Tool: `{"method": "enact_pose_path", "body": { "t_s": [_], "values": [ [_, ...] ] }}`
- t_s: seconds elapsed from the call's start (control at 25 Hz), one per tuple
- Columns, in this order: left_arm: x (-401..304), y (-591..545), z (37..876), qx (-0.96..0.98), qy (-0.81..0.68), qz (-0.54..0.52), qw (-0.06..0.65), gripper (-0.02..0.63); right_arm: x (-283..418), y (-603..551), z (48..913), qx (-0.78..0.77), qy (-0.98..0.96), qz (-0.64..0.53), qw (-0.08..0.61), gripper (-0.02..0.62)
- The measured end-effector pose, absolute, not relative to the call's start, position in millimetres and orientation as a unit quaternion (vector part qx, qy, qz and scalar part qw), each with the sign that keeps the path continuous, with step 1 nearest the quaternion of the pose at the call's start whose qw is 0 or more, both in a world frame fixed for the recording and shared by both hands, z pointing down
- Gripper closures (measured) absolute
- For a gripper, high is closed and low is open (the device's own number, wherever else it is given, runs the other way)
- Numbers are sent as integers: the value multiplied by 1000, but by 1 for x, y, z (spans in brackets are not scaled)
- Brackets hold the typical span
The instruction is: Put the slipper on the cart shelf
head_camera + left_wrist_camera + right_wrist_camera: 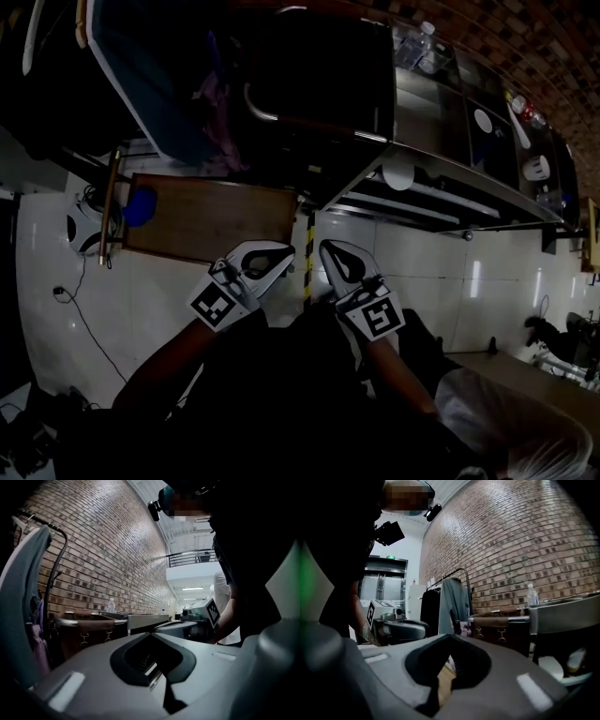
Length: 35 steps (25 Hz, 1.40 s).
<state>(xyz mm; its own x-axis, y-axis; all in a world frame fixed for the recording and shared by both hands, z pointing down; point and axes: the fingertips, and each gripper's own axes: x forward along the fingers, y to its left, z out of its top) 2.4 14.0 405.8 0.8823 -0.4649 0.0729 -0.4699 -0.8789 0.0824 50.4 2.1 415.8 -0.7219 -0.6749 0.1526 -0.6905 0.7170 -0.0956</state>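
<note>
Currently both claws are held close in front of the person's body, above the white tiled floor. The left claw is fully closed with nothing between its jaws. The right claw is likewise fully closed and empty. The 2 tips sit just beside each other and point toward the far side of the scene.

No slipper can be identified with certainty; the head view is too dim.

Candidate 1 is a pale rounded object on the lower shelf of the long stainless-steel cart, under the cart's top surface. It lies far and slightly right of both claws, so the right claw is the nearer of the 2. Only 1 rounded end shows past the surface edge. Its long axis probably runs back under the surface, across the cart's length, but this cannot be confirmed, and which end is the toe cannot be read. If this object is the slipper, it already rests at the goal.

Candidate 2 is a small blue rounded object at the left end of the brown wooden board, far left of the claws and nearer the left claw. Its axis cannot be read.

Either claw must open before any pickup.
</note>
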Motion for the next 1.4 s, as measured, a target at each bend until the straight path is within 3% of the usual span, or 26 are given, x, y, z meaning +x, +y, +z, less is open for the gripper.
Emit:
{"method": "enact_pose_path", "body": {
  "t_s": [0.48,1.4],
  "values": [
    [-143,27,401,972,-226,21,54,603,-97,19,414,384,-918,89,42,595],
    [-129,37,386,958,-277,9,69,604,-107,36,395,303,-950,56,48,595]
  ]
}}
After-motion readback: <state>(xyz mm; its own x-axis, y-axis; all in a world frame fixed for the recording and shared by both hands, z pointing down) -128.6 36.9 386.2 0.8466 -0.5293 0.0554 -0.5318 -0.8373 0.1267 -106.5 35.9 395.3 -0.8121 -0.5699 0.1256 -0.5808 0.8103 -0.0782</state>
